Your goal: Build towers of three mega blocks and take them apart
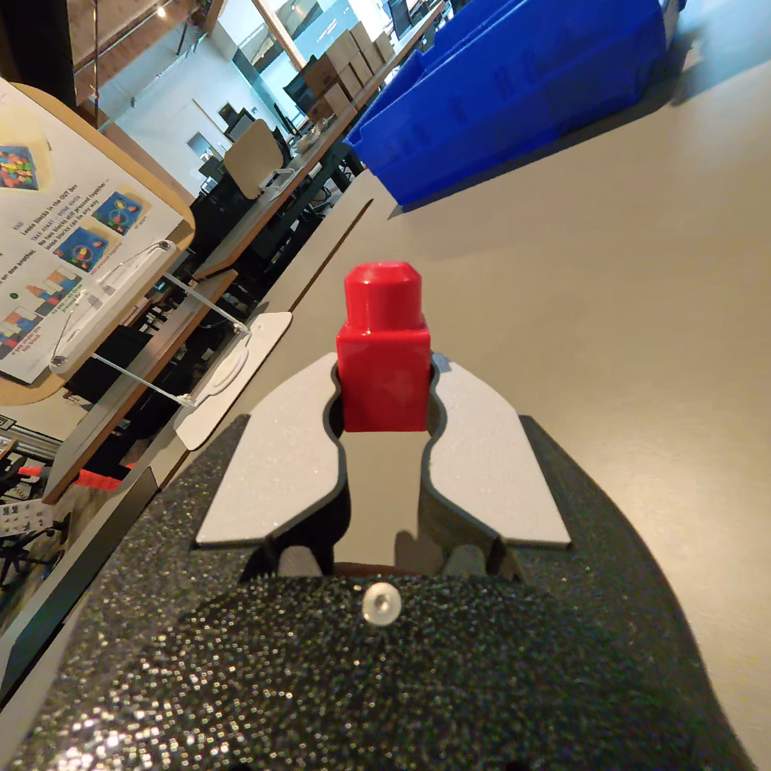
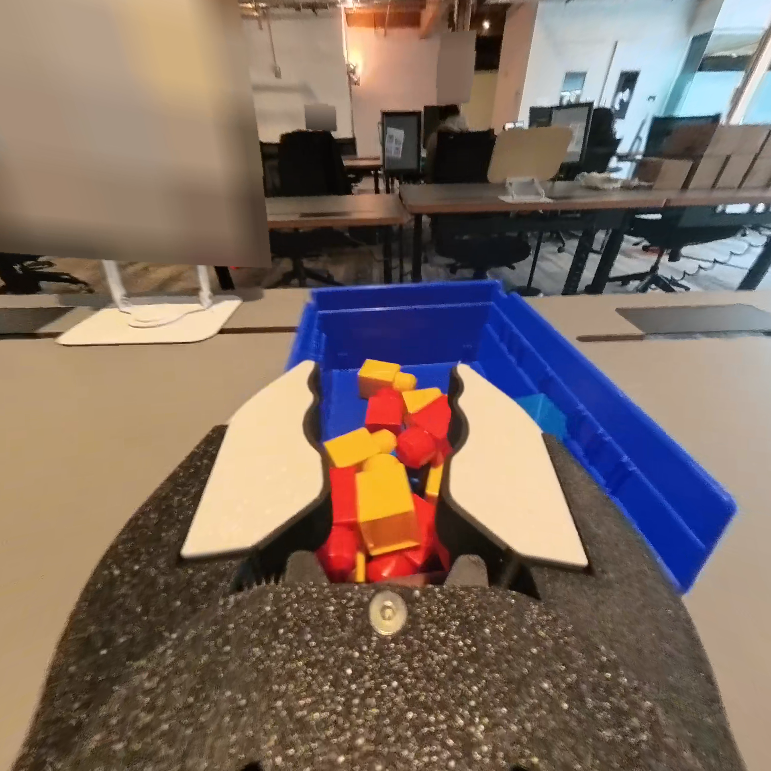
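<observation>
In the left wrist view my left gripper (image 1: 384, 367) is shut on a single red mega block (image 1: 383, 359), stud pointing away from me, held over the beige table (image 1: 584, 333). The view is tilted. The blue bin (image 1: 500, 104) lies beyond it at the upper right. In the right wrist view my right gripper (image 2: 386, 371) is open and empty, hovering above the blue bin (image 2: 605, 438). Several loose red blocks (image 2: 386, 411) and yellow blocks (image 2: 386, 507) lie piled in the bin between and below my fingers.
A white stand base (image 2: 146, 323) with a sheet holder stands on the table left of the bin; it also shows in the left wrist view (image 1: 233, 375) with an instruction sheet (image 1: 62, 250). A dark flat panel (image 2: 692, 319) lies at the far right. Desks and chairs stand behind. Tip to tip, the grippers are about 35 cm apart.
</observation>
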Tool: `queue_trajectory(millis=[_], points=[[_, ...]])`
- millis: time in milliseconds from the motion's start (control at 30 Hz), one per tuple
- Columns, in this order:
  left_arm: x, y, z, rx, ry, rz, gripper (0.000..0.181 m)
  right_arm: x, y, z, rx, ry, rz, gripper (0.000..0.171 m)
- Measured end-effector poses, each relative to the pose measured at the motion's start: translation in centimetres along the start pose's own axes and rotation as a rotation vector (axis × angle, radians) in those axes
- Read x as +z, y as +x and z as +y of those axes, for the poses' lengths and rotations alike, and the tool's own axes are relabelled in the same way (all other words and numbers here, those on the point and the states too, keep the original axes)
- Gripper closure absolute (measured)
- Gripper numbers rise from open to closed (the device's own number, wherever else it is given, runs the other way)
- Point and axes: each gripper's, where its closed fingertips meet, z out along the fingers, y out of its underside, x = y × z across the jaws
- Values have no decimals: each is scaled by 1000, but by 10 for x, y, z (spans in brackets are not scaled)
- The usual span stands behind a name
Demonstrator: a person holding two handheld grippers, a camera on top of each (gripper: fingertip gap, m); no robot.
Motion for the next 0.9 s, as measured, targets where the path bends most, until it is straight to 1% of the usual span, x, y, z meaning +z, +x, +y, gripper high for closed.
queue_trajectory(millis=[100,167,233,300,367,400,500,600,667,767,833,900], points=[[-1,-1,-2,16,6,-14,146,-13,-43,-20,-45,30,-116,114],[-3,-2,-4,33,13,-26,146,-25,-91,-29,-109,27,-254,116],[-4,-3,-6,44,26,-39,146,-40,-151,-30,-172,0,-437,116],[-7,-5,-10,69,43,-54,146,-58,-214,-20,-205,-47,-646,113],[-9,-4,-14,104,63,-64,146,-73,-268,-2,-215,-102,-816,110],[-10,-2,-16,121,74,-64,146,-78,-290,8,-216,-132,-874,107],[-12,5,-23,183,106,-53,146,-84,-336,42,-213,-235,-976,116],[-14,14,-30,239,142,-34,146,-79,-350,67,-251,-287,-955,125],[-13,15,-30,251,136,-39,145,-77,-351,68,-250,-272,-949,131],[-12,13,-33,217,153,-49,145,-75,-347,63,-243,-254,-941,132],[-11,9,-30,192,138,-63,145,-68,-335,56,-267,-221,-870,132],[-12,2,-25,180,115,-90,153,-54,-307,39,-285,-157,-733,132]])
